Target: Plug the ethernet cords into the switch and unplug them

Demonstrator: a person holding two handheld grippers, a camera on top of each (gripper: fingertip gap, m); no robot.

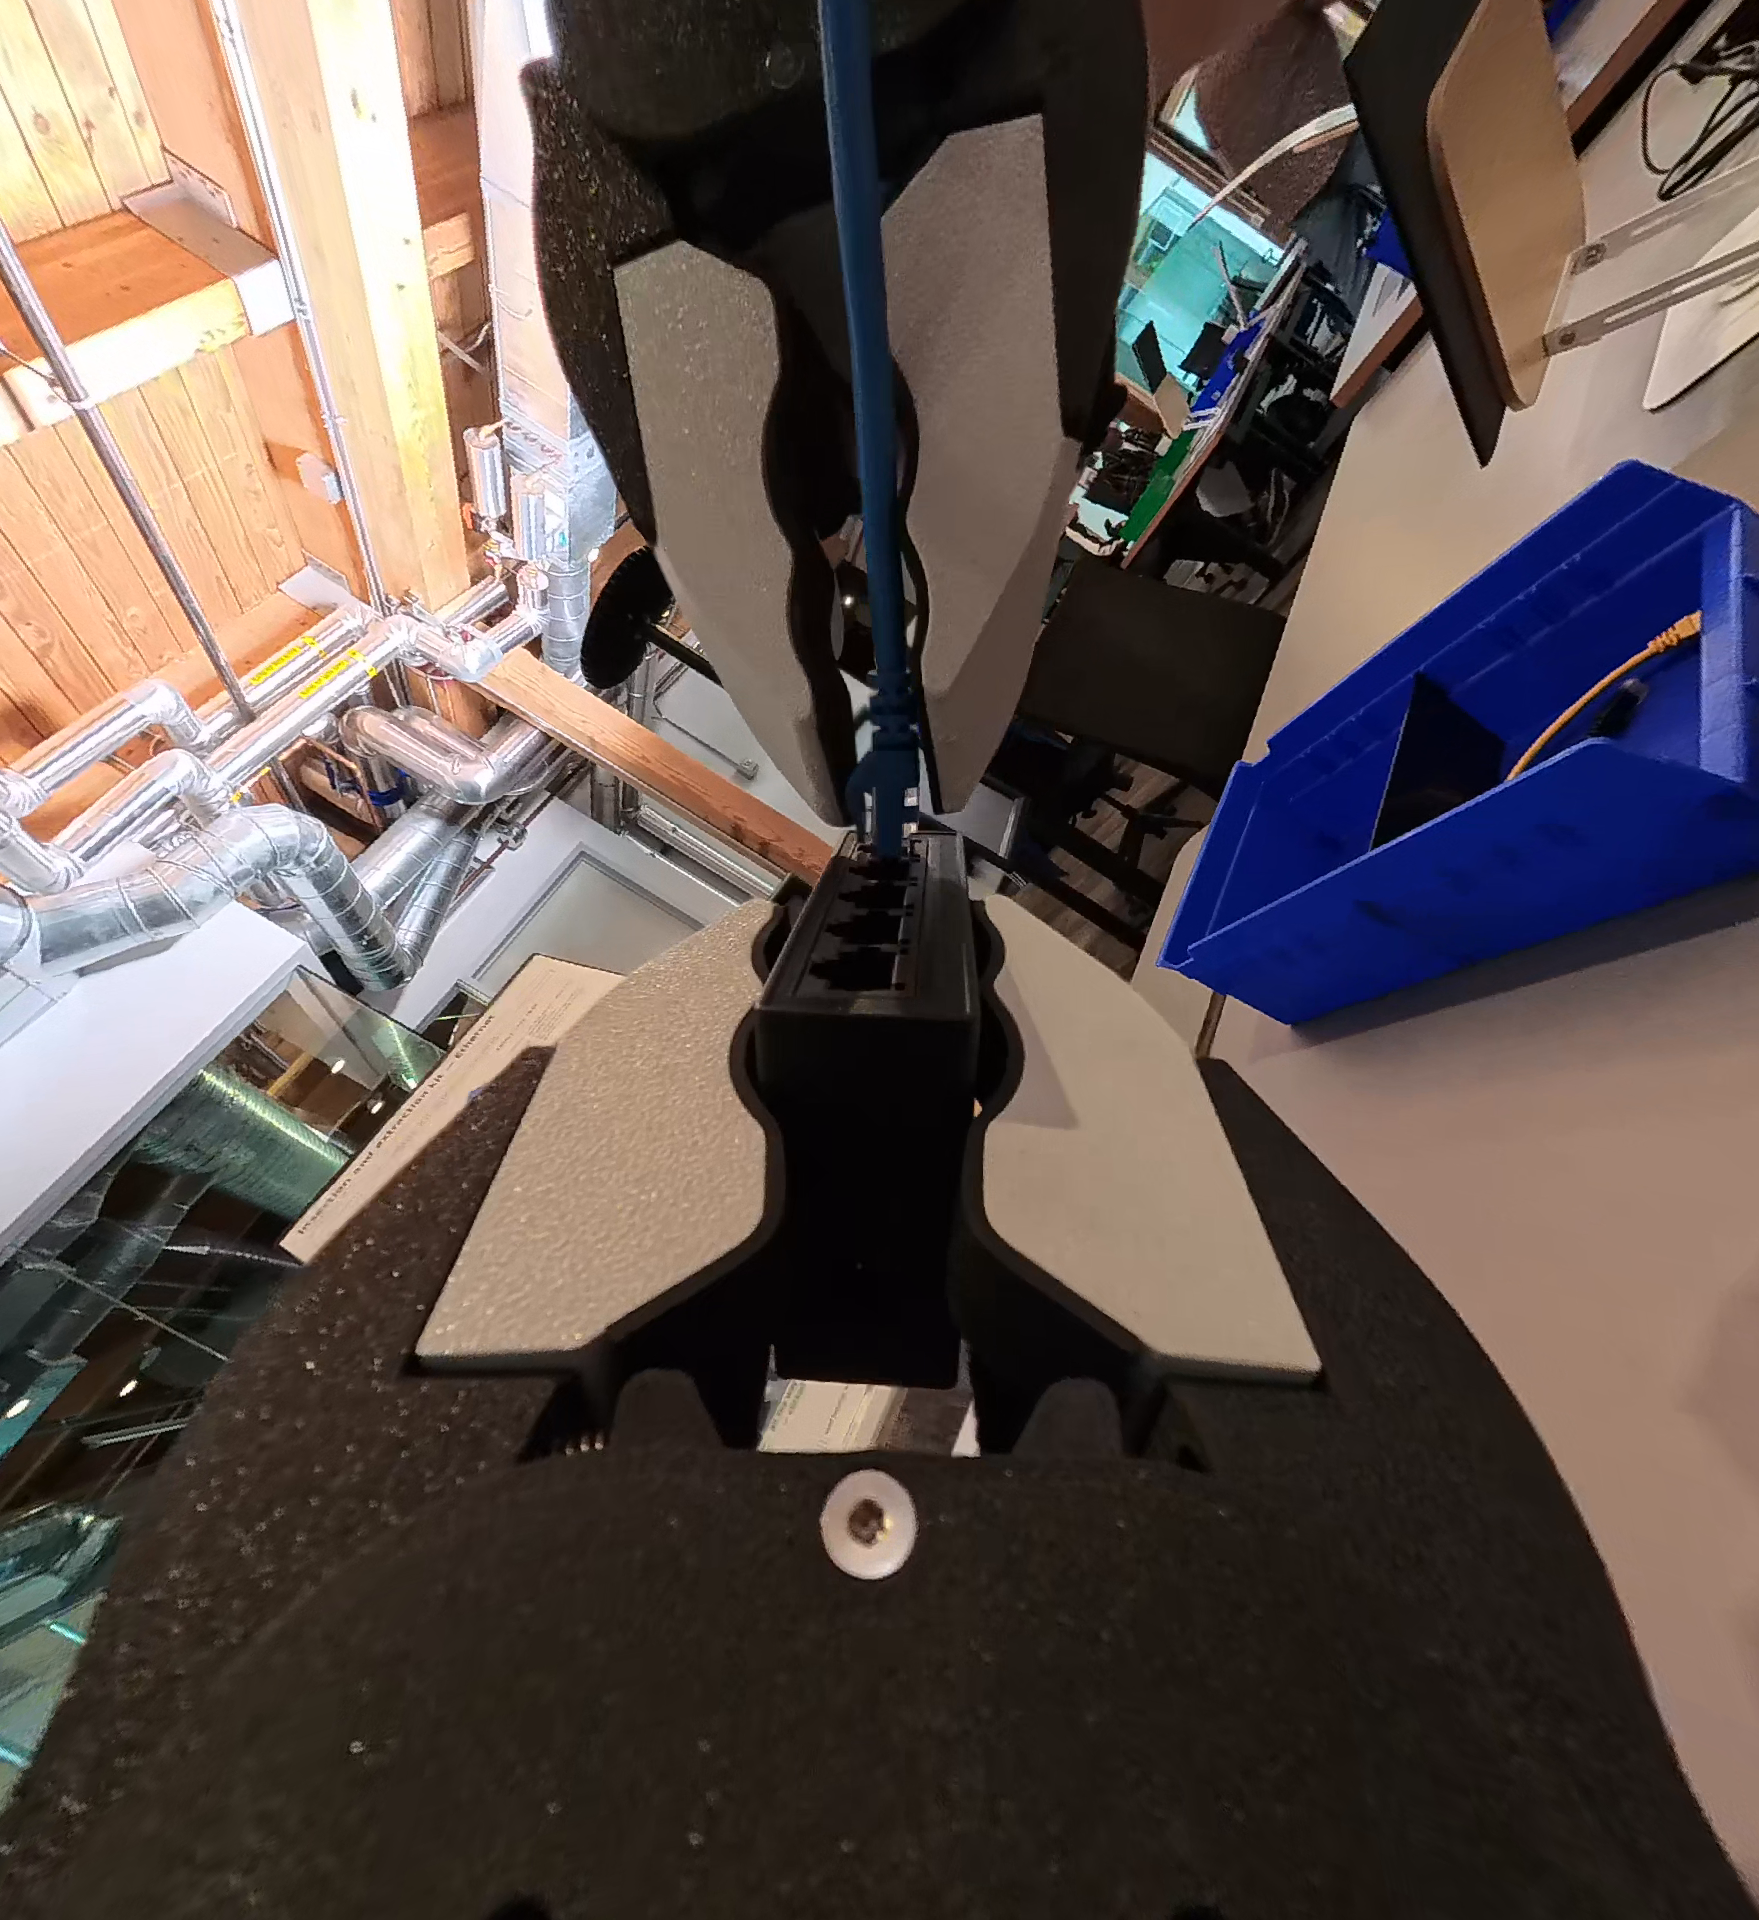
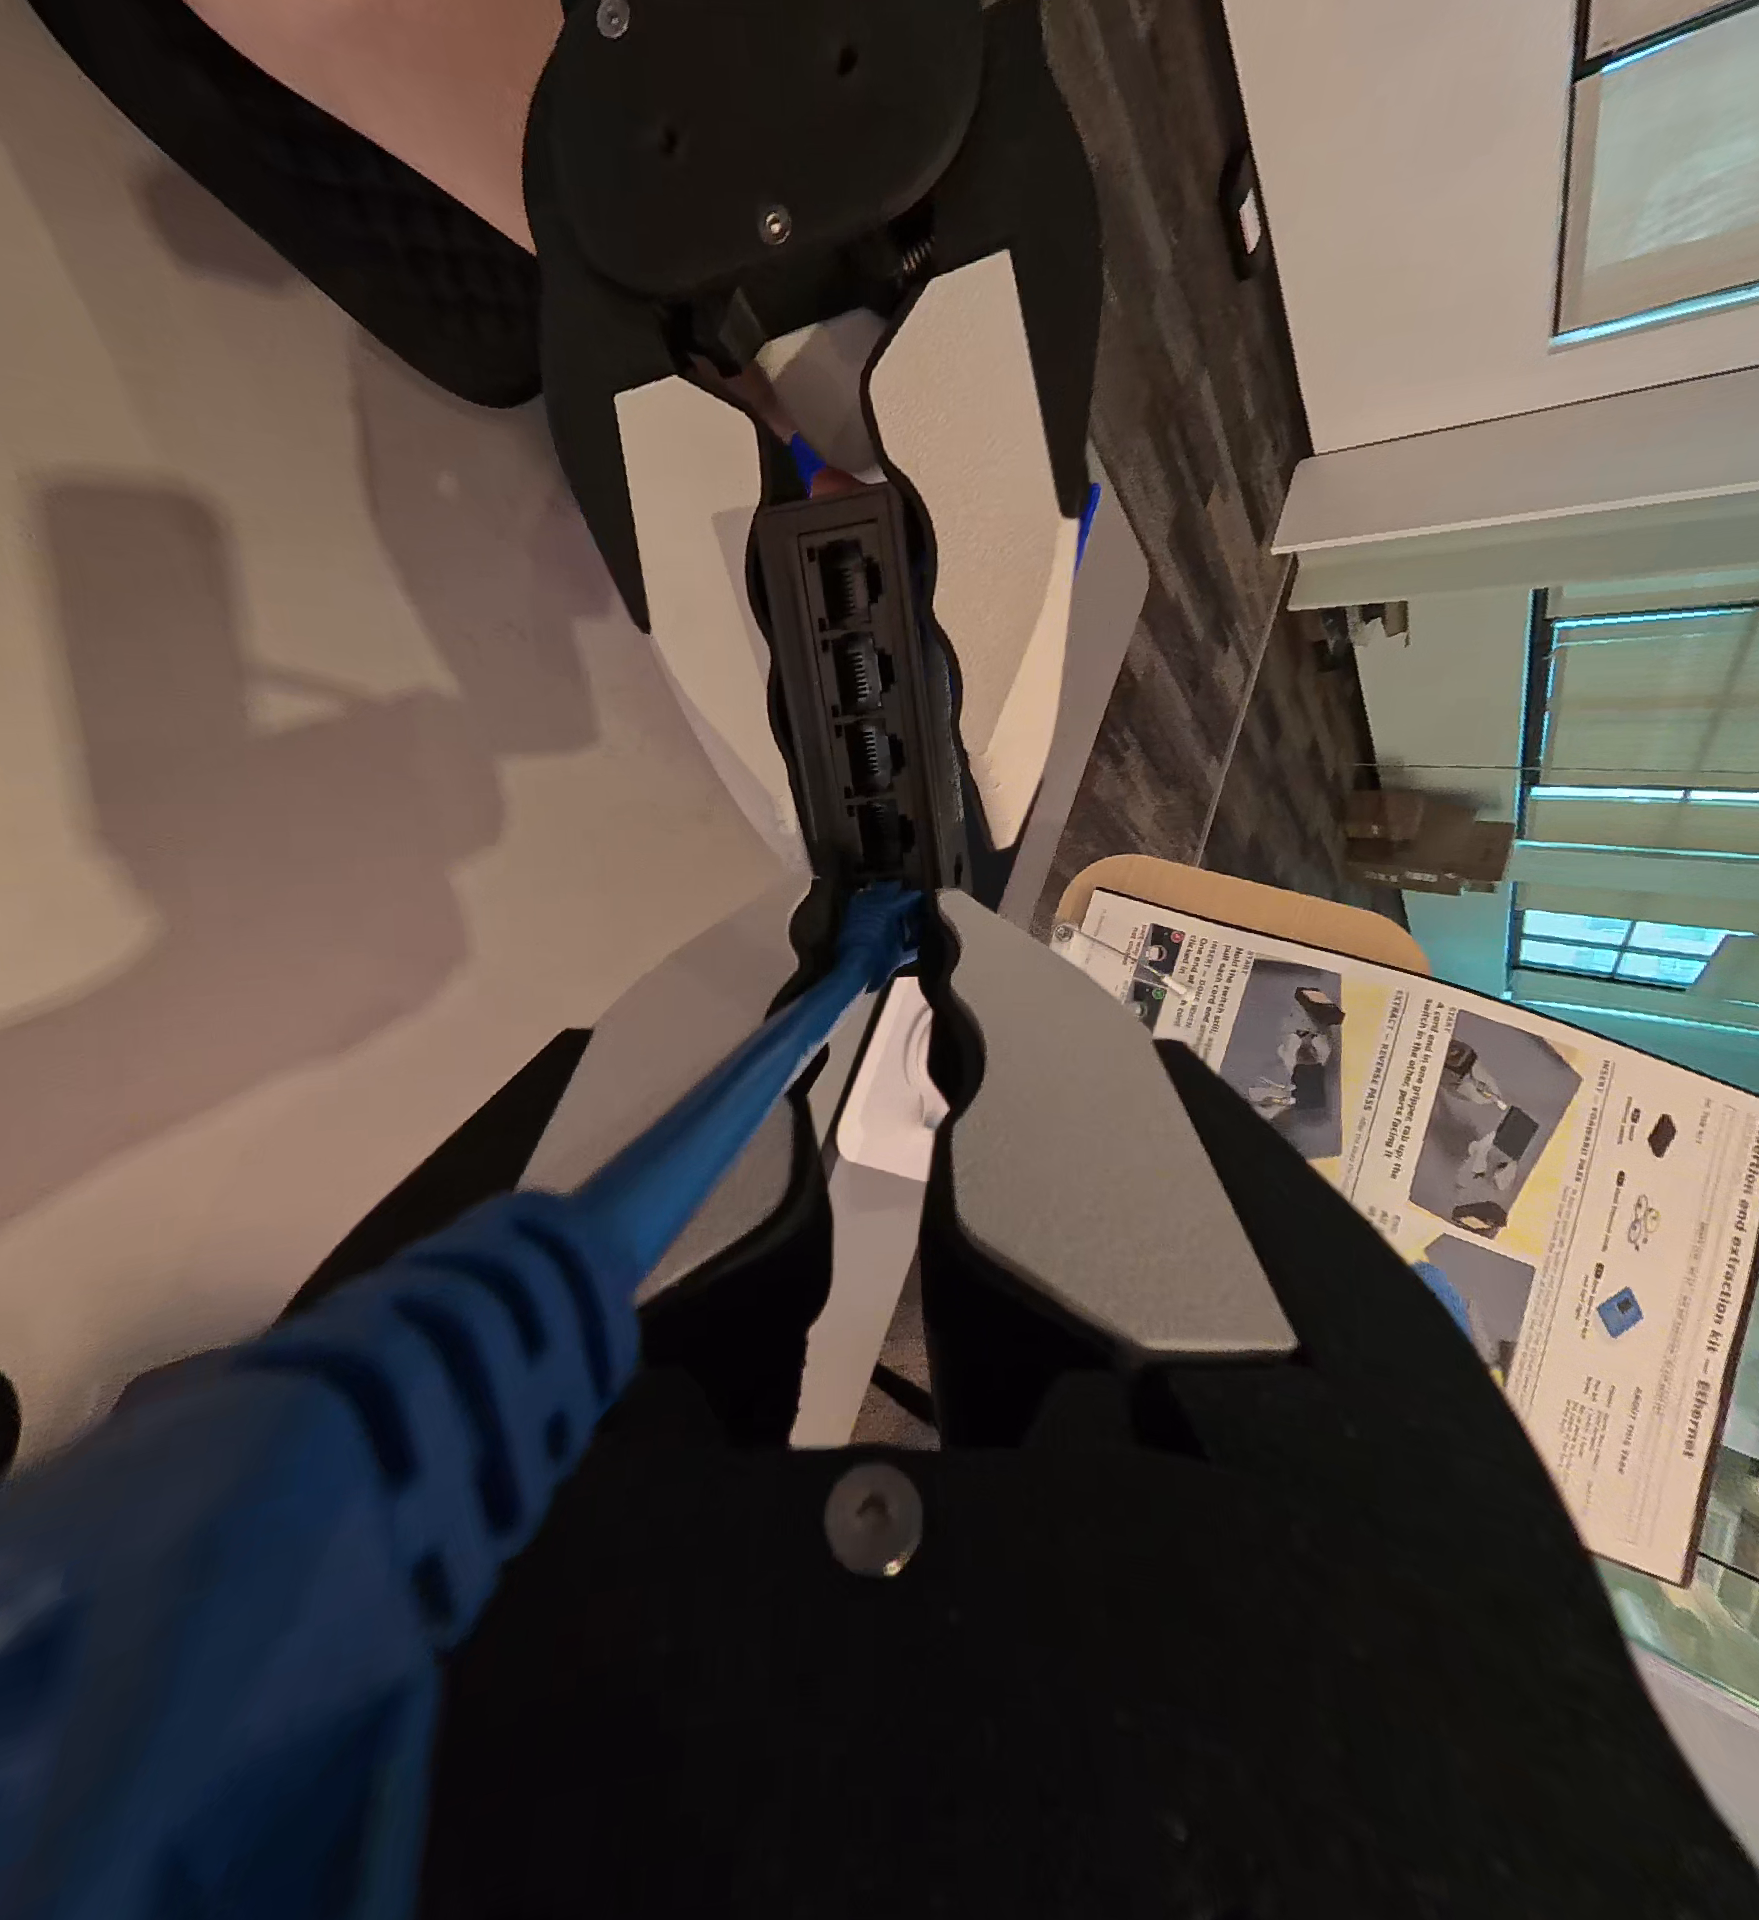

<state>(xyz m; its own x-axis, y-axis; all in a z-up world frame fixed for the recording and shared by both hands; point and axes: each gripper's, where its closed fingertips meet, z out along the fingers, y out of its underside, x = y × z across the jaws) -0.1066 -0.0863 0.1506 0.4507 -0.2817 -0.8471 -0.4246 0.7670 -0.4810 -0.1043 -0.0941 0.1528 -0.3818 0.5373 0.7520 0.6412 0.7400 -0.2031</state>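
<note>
My left tongs (image 1: pixel 870 935) are clamped on the black switch (image 1: pixel 870 1049), held off the worktop (image 1: pixel 1477 1195) with its row of ports facing my other hand. My right tongs (image 2: pixel 880 940) are closed on the blue ethernet cord (image 2: pixel 750 1091) right behind its plug (image 2: pixel 880 920), and the plug sits at the mouth of the end port.

In the right wrist view the switch lies at twelve o'clock from the right tongs, its long axis running straight away from me, with four empty ports stacked up the frame. The cord's own axis lines up with the port at the near end, so what comes next, pushing home or pulling free, should run along that line. The right tongs are the ones at the plug; the left only steadies the box.

I cannot tell whether the plug is latched, half in, or only touching the opening: the tongs' tips cover the joint in both views, and the release tab is hidden too. The cord's free end is blurred against the lens at seven o'clock in the right wrist view. In the left wrist view, at three o'clock, a blue bin (image 1: pixel 1477 831) on the worktop holds a yellow cord (image 1: pixel 1623 675), only partly visible.
</note>
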